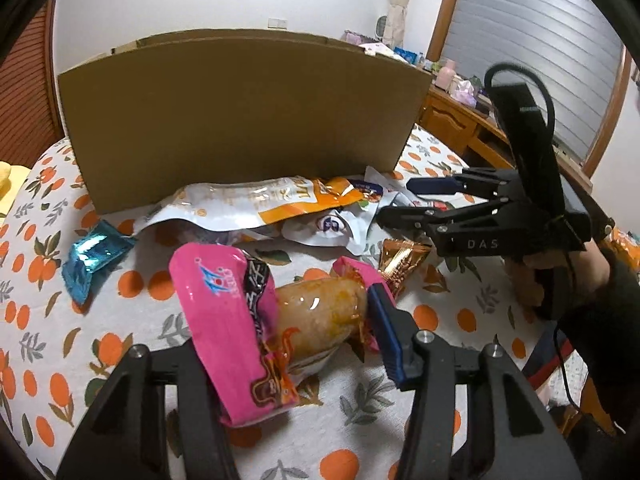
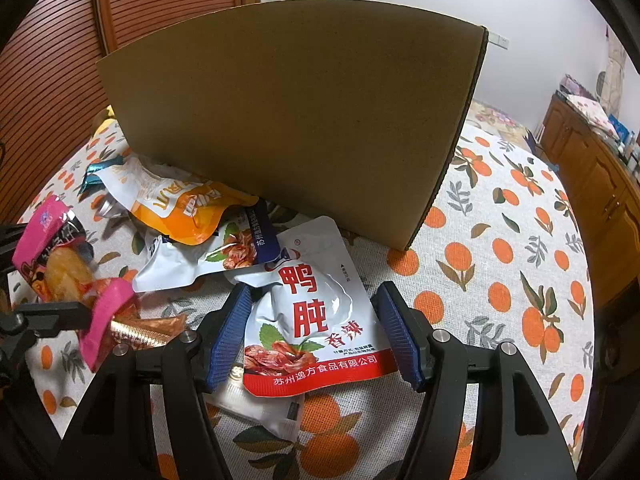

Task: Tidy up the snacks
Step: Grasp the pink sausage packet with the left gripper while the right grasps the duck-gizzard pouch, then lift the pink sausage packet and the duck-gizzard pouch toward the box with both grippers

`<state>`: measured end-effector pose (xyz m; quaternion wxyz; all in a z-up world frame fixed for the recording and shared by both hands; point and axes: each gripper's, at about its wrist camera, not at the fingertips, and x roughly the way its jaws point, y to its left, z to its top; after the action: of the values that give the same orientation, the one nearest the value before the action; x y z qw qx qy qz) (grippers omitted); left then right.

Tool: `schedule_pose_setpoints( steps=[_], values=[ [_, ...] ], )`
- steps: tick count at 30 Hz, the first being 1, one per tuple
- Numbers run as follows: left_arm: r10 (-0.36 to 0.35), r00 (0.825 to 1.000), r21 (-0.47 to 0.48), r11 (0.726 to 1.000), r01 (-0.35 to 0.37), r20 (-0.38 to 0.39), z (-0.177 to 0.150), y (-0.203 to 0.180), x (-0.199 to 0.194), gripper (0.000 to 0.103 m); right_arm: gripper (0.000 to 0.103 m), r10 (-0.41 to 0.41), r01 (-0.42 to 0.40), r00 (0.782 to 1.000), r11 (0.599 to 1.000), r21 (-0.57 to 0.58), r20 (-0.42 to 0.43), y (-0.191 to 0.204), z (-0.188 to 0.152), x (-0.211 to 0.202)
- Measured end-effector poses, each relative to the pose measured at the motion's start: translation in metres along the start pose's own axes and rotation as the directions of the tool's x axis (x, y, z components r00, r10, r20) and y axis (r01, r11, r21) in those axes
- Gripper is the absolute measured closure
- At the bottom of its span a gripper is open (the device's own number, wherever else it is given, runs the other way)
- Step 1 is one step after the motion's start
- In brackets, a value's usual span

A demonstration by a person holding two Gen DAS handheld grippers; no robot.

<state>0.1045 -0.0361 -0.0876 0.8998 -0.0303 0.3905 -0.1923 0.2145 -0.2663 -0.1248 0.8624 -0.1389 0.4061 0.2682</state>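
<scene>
In the left wrist view a cardboard box (image 1: 240, 120) stands on the table (image 1: 452, 308) across the upper middle. Before its base lies a large pouch (image 1: 256, 204), with a small wrapped sweet (image 1: 94, 258) at the left. Lower centre, a sausage pack (image 1: 256, 320) sits between the left gripper (image 1: 304, 344) fingers. The right gripper (image 1: 404, 204) is at mid right, above the pouches. In the right wrist view a duck gizzard pouch (image 2: 312, 316) lies between the fingers at lower centre, before the box.
</scene>
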Motion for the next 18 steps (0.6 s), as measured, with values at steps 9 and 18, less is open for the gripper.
schedule_pose_setpoints(
  steps=[9,18],
  values=[
    [-0.01,0.998,-0.022,1.0,0.011,0.062,0.004,0.013,-0.028,0.051,0.036,0.0,0.0,1.0,1.0,0.0,-0.003,0.0,0.0,0.0],
    [-0.013,0.997,-0.033,0.999,0.016,0.082,0.006,0.018,-0.036,0.051,0.039,0.011,-0.011,1.0,1.0,-0.011,-0.024,0.0,0.002,-0.001]
  ],
)
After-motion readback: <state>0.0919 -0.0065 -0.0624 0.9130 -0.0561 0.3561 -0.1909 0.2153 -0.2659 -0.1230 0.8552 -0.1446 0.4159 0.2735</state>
